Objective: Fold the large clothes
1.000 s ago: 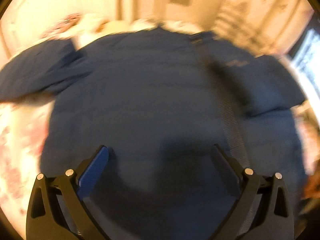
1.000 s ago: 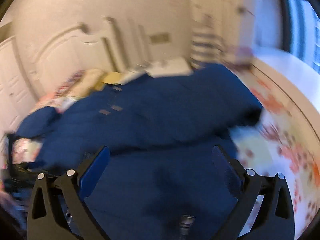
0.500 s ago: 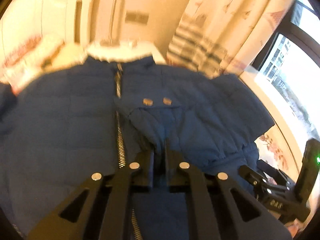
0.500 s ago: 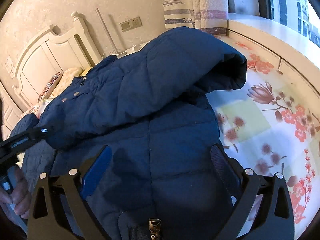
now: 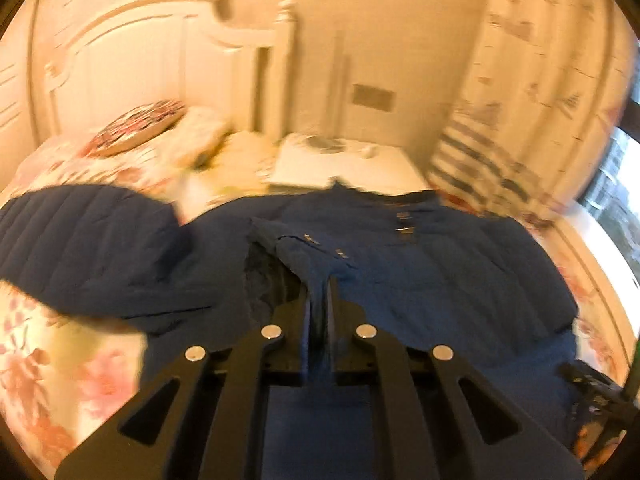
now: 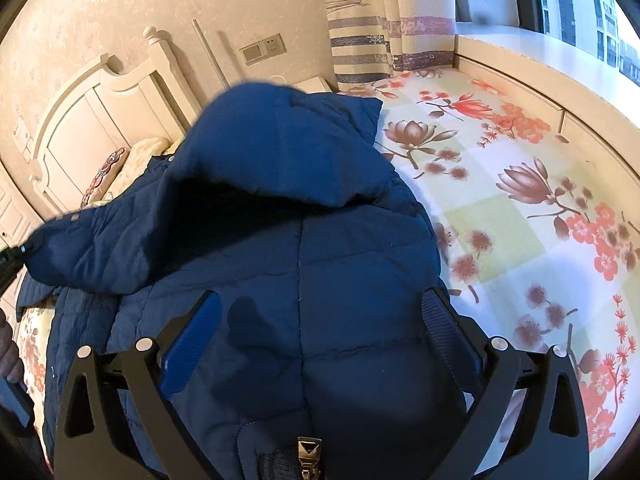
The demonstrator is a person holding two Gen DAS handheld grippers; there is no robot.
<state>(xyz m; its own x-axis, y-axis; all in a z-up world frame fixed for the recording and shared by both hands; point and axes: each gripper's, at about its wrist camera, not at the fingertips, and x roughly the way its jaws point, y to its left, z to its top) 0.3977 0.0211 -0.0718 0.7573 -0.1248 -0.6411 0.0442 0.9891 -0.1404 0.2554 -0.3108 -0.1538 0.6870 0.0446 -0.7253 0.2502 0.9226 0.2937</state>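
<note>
We see the left tool [image 5: 319, 308] pinching the jacket [image 6: 304, 264] flap toward 12 o'clock, likely starting 1 fold; right tool [image 6: 320, 332] spread, hovering over the bed [image 6: 520, 208].

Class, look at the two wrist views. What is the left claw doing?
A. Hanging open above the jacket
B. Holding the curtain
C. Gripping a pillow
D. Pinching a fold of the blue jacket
D: the left claw is shut on a raised fold of the blue jacket.

No legible text anywhere.
</note>
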